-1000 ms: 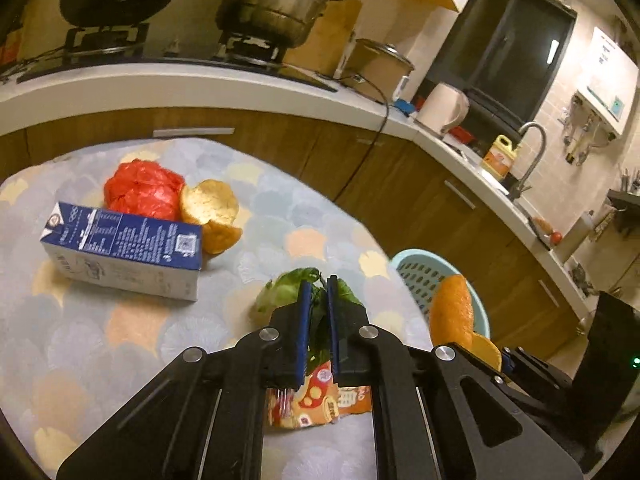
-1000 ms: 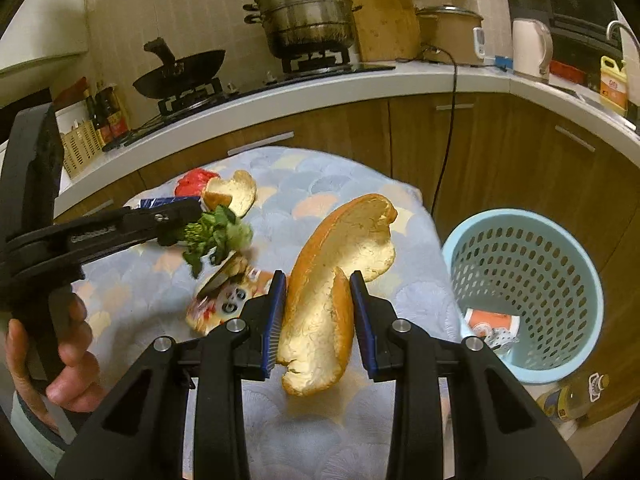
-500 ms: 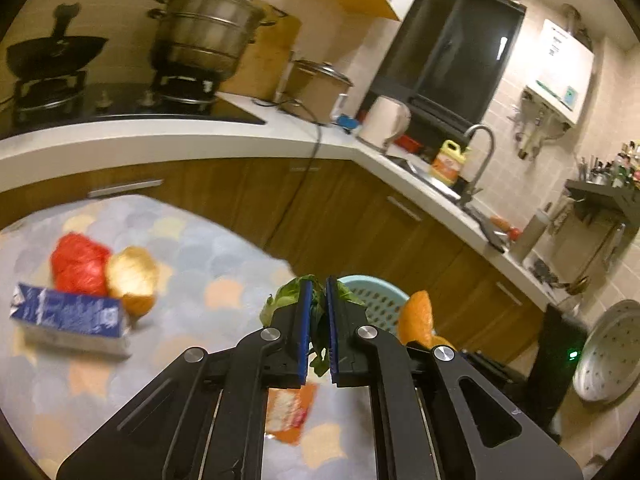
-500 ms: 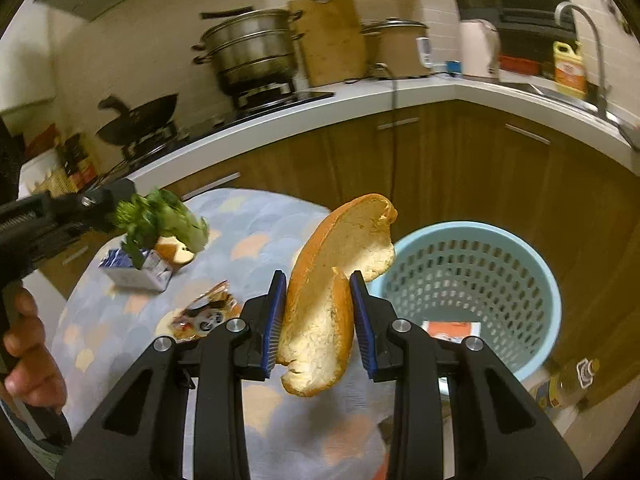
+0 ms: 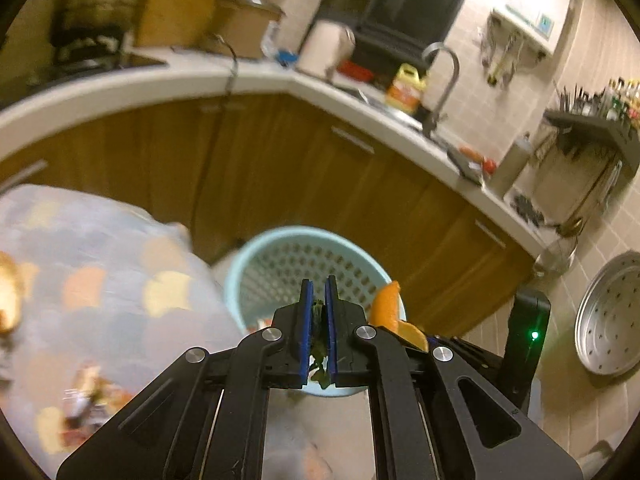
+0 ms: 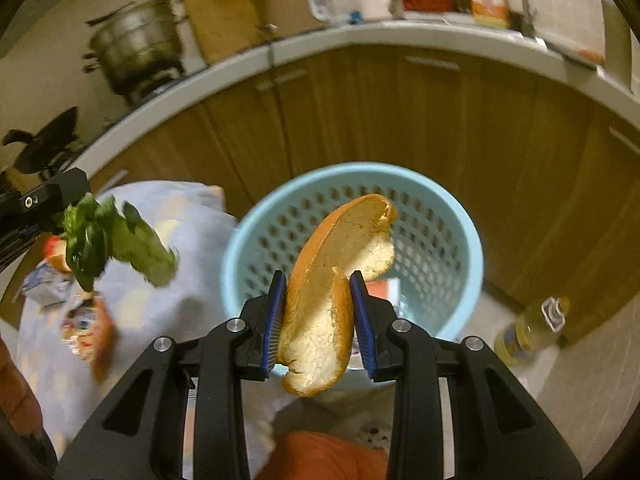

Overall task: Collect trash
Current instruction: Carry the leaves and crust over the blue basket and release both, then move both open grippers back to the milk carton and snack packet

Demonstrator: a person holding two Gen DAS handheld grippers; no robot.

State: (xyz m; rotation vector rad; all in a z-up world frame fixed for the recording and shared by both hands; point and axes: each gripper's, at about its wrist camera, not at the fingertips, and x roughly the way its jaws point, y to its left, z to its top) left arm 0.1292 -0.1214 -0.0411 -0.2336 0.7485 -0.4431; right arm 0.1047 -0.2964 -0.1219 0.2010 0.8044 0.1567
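Note:
My right gripper (image 6: 318,280) is shut on a long piece of bread (image 6: 332,280), held up in front of the light blue perforated basket (image 6: 460,236) on the floor. In the left wrist view my left gripper (image 5: 318,286) is shut on a bunch of green leaves (image 5: 319,344), with the basket (image 5: 240,276) just beyond its tips. The right wrist view shows the same leaves (image 6: 112,240) hanging from the left gripper (image 6: 48,200) at the left, over the table edge. The bread (image 5: 390,308) shows orange to the right of the left fingers.
A table with a scallop-pattern cloth (image 6: 180,248) stands left of the basket, with a snack wrapper (image 6: 90,328) and a blue carton (image 6: 44,284) on it. Wooden cabinets (image 5: 280,168) curve behind. A bottle (image 6: 528,328) lies on the floor to the right. Some wrappers lie inside the basket.
Both grippers have swung right, away from the table and toward the basket, each still holding its item. The basket now fills the middle of both views.

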